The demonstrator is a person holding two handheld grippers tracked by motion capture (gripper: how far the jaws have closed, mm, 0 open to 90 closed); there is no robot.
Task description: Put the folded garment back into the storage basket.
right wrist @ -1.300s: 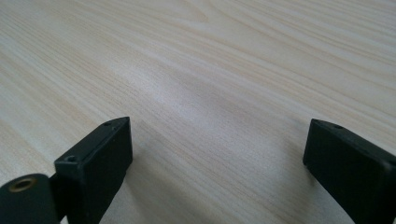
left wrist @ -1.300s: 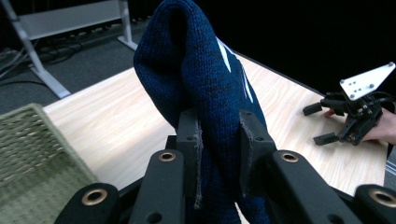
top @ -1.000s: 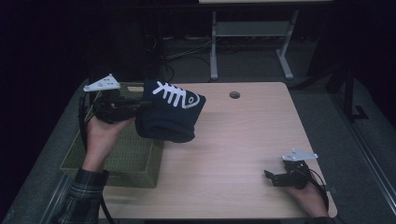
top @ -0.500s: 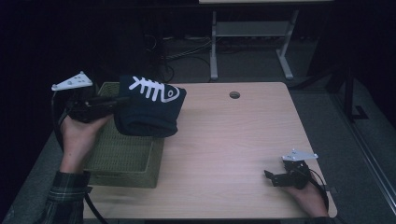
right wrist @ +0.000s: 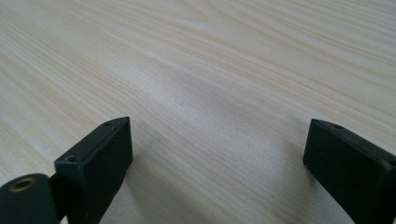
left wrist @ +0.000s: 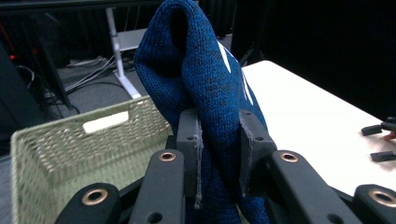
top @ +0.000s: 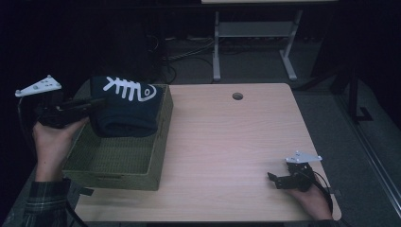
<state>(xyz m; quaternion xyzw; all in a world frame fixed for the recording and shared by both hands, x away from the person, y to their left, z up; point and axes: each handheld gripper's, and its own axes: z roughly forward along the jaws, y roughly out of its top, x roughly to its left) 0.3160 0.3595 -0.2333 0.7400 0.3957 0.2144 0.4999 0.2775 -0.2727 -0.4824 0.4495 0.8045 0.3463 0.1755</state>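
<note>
Holding the folded dark blue knit garment (top: pixel 125 111) with a white fish-bone print, your left hand-held gripper (left wrist: pixel 218 154) has its two pads pressed on a fold of the fabric. The garment hangs in the air over the far part of the green woven basket (top: pixel 142 172), which stands on the left side of the tabletop (top: pixel 227 142). Your right hand-held gripper (top: pixel 278 179) rests near the right front corner of the tabletop, jaws wide apart, with only bare wood between them.
</note>
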